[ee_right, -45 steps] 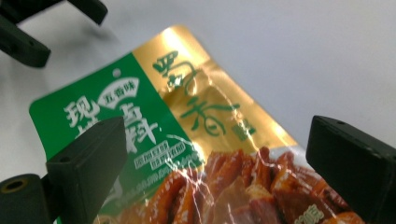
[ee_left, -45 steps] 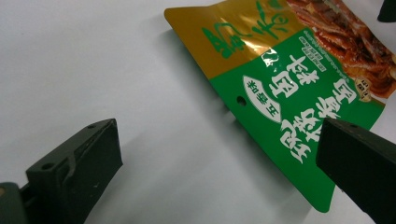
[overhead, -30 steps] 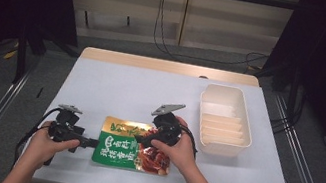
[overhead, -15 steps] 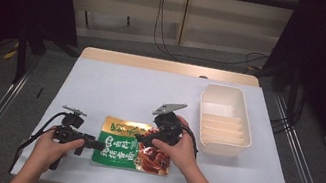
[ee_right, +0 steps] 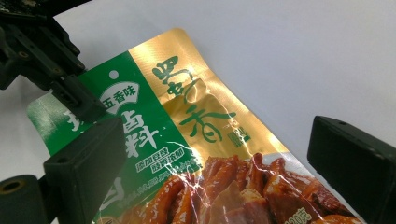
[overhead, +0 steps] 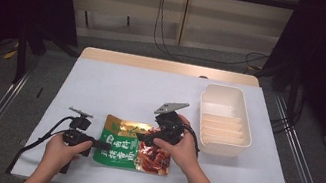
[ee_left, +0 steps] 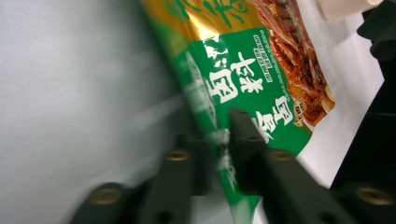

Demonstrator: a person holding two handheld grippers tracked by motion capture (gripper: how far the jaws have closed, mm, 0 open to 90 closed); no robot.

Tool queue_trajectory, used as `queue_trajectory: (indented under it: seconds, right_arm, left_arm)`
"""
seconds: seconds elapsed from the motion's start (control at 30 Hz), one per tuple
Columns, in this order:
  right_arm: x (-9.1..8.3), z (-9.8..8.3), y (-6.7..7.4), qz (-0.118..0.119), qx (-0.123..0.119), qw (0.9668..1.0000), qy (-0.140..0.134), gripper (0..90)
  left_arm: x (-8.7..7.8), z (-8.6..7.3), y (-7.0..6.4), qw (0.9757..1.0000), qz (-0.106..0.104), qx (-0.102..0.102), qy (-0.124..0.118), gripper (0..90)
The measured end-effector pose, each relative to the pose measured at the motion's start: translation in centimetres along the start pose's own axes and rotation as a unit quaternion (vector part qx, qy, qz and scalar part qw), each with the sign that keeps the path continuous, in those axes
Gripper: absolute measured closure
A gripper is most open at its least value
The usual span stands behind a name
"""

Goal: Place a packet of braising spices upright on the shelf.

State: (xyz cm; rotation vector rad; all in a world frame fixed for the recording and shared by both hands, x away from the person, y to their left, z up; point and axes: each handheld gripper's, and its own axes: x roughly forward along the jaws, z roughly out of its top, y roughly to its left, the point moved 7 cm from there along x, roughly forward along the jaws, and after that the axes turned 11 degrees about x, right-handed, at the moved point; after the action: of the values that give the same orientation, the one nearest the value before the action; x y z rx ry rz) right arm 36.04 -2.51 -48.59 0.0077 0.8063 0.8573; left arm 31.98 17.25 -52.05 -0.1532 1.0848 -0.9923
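Left gripper (ee_left: 217, 154) clamped on the pouch (overhead: 133, 146) edge

My left jaws have just been closing and now pinch the pouch; my right gripper (ee_right: 215, 168) stands released over it. Pouch probably flat on the tabletop (overhead: 116, 88); lifting toward the tray (overhead: 225, 118) remains.

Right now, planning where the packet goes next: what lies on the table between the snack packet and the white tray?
In the high view, the right gripper and its hand sit between the snack packet and the white tray.

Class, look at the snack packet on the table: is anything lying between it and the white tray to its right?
Nothing visible blocks the way. The snack packet lies flat with bare table around it; the white tray sits beyond the right gripper, which hovers open over the packet.
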Motion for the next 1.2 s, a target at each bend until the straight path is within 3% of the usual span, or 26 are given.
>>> queue_trajectory:
  seconds: [0.13, 0.23, 0.27, 0.33, 0.47, 0.53, 0.6, 0.7, 0.8, 0.87, 1.0, 1.07, 1.1, 1.2]
  right_arm:
    - [0.0, 0.0, 0.2, 0.012, -0.009, 0.9999, 0.006, 4.4]
    - [0.0, 0.1, 0.2, 0.013, -0.012, 0.9998, 0.009, 4.4]
    - [0.0, 0.2, 0.2, 0.016, -0.018, 0.9997, 0.009, 4.4]
    - [0.1, 0.3, 0.1, 0.015, -0.022, 0.9996, 0.012, 4.5]
    - [0.4, 0.4, 0.0, 0.016, -0.031, 0.9991, 0.025, 4.4]
    - [0.5, 0.6, 0.0, 0.020, -0.029, 0.9990, 0.027, 4.4]
    - [0.4, 1.1, 0.0, 0.028, -0.031, 0.9987, 0.029, 4.1]
    - [0.4, 1.6, -0.1, 0.039, -0.036, 0.9979, 0.037, 3.8]
    - [0.3, 1.9, -0.2, 0.037, -0.047, 0.9973, 0.042, 3.9]
    - [0.2, 2.3, -0.3, 0.038, -0.050, 0.9970, 0.045, 5.4]
    - [-0.2, 3.2, -0.5, 0.045, -0.057, 0.9963, 0.045, 10.2]
    - [-0.4, 3.7, -0.6, 0.045, -0.063, 0.9959, 0.046, 10.7]
    - [-0.5, 4.0, -0.6, 0.047, -0.068, 0.9954, 0.047, 10.8]
    - [-0.6, 4.7, -0.7, 0.041, -0.084, 0.9945, 0.047, 11.2]
  left_arm:
    - [-0.8, 1.0, -0.7, 0.9996, 0.004, 0.026, 0.011, 90.0]
    - [-1.2, 1.7, -1.0, 0.9997, 0.006, 0.022, 0.005, 90.0]
    - [-1.8, 2.4, -1.1, 0.9991, 0.007, 0.038, 0.018, 90.0]
    - [-2.2, 2.8, -1.3, 0.9991, 0.012, 0.037, 0.020, 90.0]
    - [-4.0, 5.1, -2.1, 0.9972, 0.028, 0.061, 0.033, 90.0]
    - [-4.2, 5.4, -2.2, 0.9970, 0.027, 0.063, 0.037, 90.0]
    - [-4.9, 6.5, -2.6, 0.9957, 0.025, 0.079, 0.042, 90.0]
    - [-5.2, 7.2, -3.0, 0.9937, 0.037, 0.094, 0.050, 90.0]
    - [-5.3, 7.7, -3.3, 0.9928, 0.038, 0.102, 0.050, 90.0]
    - [-5.5, 8.0, -3.4, 0.9907, 0.040, 0.117, 0.057, 90.0]
    - [-5.7, 8.7, -4.1, 0.9884, 0.038, 0.129, 0.071, 90.0]
    - [-5.6, 9.2, -4.5, 0.9889, 0.040, 0.127, 0.066, 90.0]
    - [-5.7, 9.3, -4.5, 0.9871, 0.039, 0.136, 0.073, 90.0]
    - [-5.7, 10.0, -5.1, 0.9868, 0.039, 0.140, 0.071, 90.0]
